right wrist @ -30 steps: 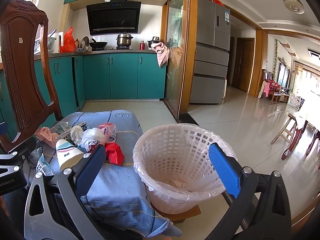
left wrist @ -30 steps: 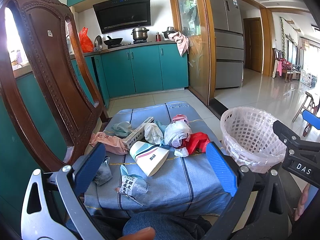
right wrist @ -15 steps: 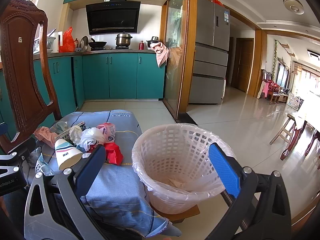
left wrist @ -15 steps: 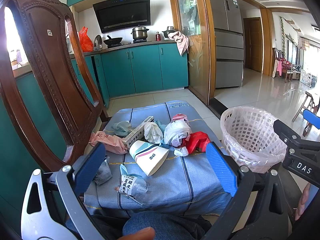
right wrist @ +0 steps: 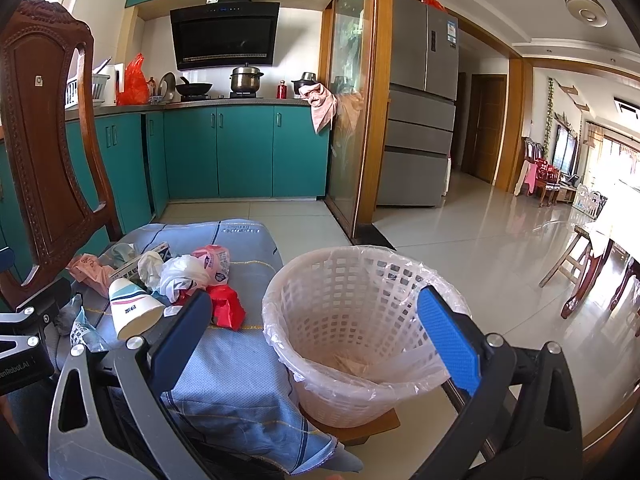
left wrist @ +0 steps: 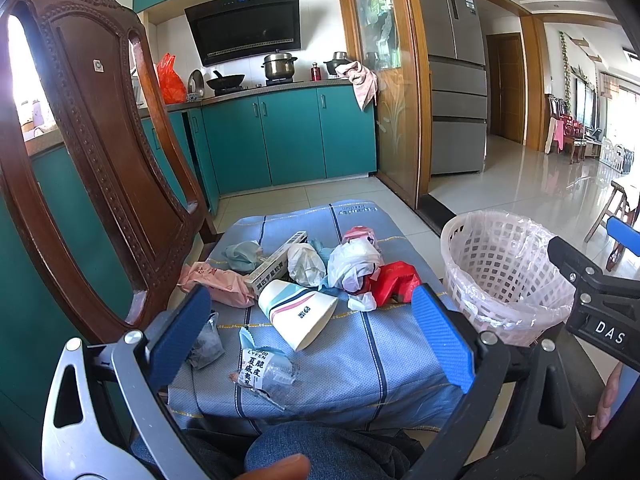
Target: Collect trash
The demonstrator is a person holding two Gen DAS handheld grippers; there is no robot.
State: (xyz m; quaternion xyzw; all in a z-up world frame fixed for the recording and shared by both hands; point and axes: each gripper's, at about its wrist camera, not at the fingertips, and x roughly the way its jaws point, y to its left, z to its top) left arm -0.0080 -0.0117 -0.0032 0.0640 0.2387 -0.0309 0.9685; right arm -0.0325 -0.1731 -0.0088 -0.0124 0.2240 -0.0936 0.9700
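Note:
Trash lies on a blue striped cloth [left wrist: 376,356]: a striped paper cup [left wrist: 298,314] on its side, a clear wrapper with print [left wrist: 262,370], a red bag [left wrist: 394,282], white bags [left wrist: 352,260], a pink wrapper [left wrist: 218,282] and a long box [left wrist: 276,262]. A white lattice bin [right wrist: 360,320] with a plastic liner stands to the right of the cloth. My left gripper [left wrist: 310,336] is open and empty, held short of the cup. My right gripper [right wrist: 316,336] is open and empty in front of the bin.
A carved wooden chair back [left wrist: 100,168] rises at the left of the cloth. Teal kitchen cabinets [left wrist: 288,136] and a grey fridge [left wrist: 456,100] stand behind. A wooden stool [right wrist: 580,264] is at the far right on the tiled floor.
The right wrist view has drifted slightly. The trash and bin have not moved, and both grippers stay open.

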